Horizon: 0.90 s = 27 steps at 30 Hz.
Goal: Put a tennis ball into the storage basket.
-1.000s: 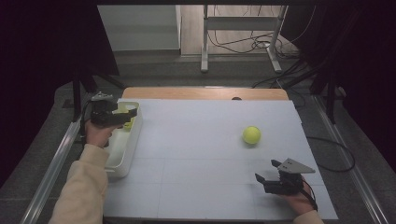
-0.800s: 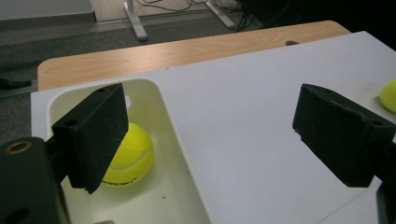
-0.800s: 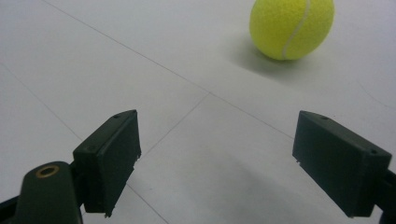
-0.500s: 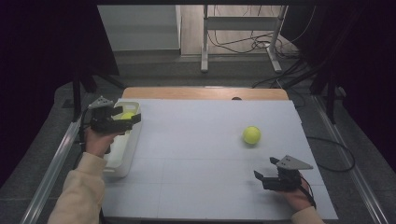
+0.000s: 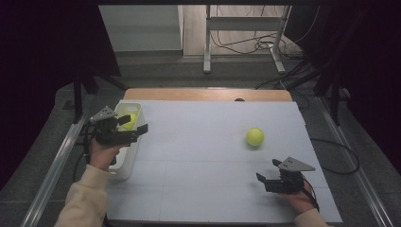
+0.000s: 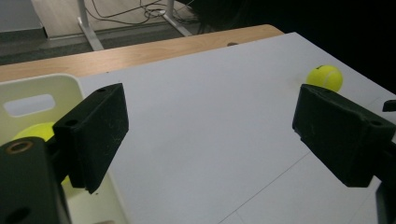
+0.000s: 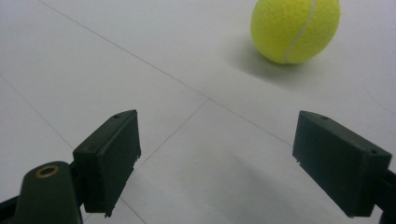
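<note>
One yellow tennis ball lies on the white table top, right of centre; it also shows as the ball and, close up, as the ball. A second tennis ball rests inside the white bin at the table's left edge, partly hidden behind a jaw in the left gripper view. My left gripper hovers over the bin's inner rim, open and empty. My right gripper sits low near the front right, open and empty, a short way in front of the loose ball.
The bin has a handle slot in its far wall. A wooden strip borders the table's far edge. Beyond it are a metal stand and cables on the floor. Rails run along both sides of the table.
My left gripper has drifted toward the near side and slightly right over the bin. The ball in the bin and the right gripper have stayed put.
</note>
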Available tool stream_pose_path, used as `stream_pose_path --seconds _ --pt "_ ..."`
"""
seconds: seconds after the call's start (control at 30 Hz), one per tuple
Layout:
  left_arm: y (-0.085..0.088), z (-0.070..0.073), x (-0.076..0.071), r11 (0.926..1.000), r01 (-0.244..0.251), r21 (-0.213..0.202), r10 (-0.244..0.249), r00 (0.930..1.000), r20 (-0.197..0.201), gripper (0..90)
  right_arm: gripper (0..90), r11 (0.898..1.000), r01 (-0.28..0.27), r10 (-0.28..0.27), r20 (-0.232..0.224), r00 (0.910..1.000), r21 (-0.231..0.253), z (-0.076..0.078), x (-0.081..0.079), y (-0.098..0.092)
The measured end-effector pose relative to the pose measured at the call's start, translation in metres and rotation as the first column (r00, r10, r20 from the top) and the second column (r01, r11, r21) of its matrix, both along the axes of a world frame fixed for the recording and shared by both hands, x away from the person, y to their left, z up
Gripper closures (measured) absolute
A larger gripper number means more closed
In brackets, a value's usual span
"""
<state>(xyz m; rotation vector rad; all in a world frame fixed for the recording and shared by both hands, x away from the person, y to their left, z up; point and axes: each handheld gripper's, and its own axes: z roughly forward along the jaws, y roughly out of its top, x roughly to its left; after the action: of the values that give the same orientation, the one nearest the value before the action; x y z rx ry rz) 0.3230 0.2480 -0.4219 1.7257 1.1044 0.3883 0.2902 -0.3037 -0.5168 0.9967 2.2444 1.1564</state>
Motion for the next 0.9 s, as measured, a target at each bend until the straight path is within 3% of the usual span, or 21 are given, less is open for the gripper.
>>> stream_pose_path --seconds 0.3,0.6,0.9 --pt "-0.020 -0.003 0.002 0.9982 0.058 -0.015 -0.058 0.9983 -0.007 11.6 15.6 1.000 0.003 -0.003 0.004 1.0000 0.002 0.001 -0.001 0.000" --pt "-0.033 -0.004 0.006 0.9967 0.080 -0.014 -0.080 0.9968 -0.006 11.4 15.5 1.000 -0.001 0.001 0.005 1.0000 0.011 0.001 -0.001 -0.001" --pt "-0.045 -0.005 0.012 0.9932 0.110 -0.039 -0.110 0.9938 -0.010 11.6 15.6 1.000 0.007 -0.007 -0.001 1.0000 0.017 0.001 0.001 0.001"
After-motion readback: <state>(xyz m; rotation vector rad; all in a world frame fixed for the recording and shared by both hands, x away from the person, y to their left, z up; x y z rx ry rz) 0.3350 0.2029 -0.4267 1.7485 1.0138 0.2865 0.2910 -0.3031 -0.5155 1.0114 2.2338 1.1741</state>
